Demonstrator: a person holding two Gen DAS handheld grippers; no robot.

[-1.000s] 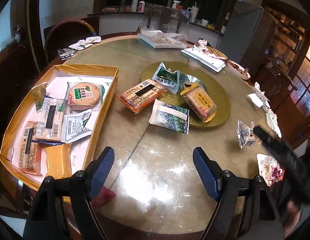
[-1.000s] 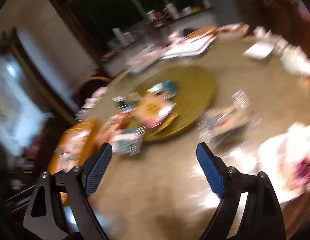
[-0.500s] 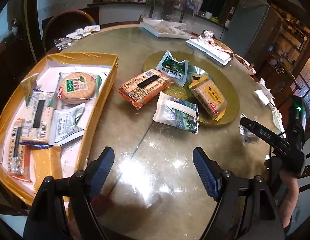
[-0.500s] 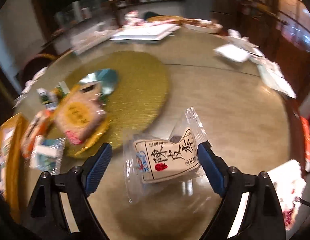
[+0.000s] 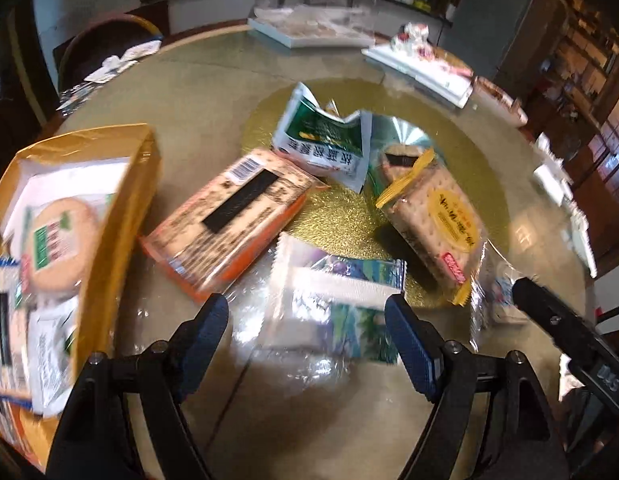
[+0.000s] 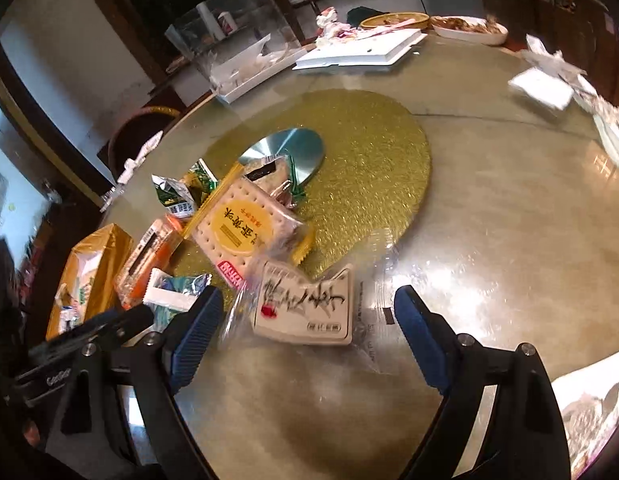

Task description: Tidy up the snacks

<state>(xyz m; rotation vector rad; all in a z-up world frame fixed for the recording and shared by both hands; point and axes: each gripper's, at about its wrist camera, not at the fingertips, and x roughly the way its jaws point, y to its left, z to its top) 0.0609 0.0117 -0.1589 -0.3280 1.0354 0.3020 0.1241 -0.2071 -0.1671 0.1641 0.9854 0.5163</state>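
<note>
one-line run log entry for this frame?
left gripper: open, over blue-green packet | right gripper: open, around clear-wrapped white snack | gold tray: partly filled

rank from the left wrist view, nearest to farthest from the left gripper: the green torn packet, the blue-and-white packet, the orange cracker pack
1. blue-and-white packet, lying between the open fingers of the left gripper.
2. orange cracker pack, ahead and left.
3. green torn packet, farther back on the gold mat.

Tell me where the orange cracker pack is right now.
In the left wrist view, the orange cracker pack lies left of centre, between the gold tray and the green-white packet.
</note>
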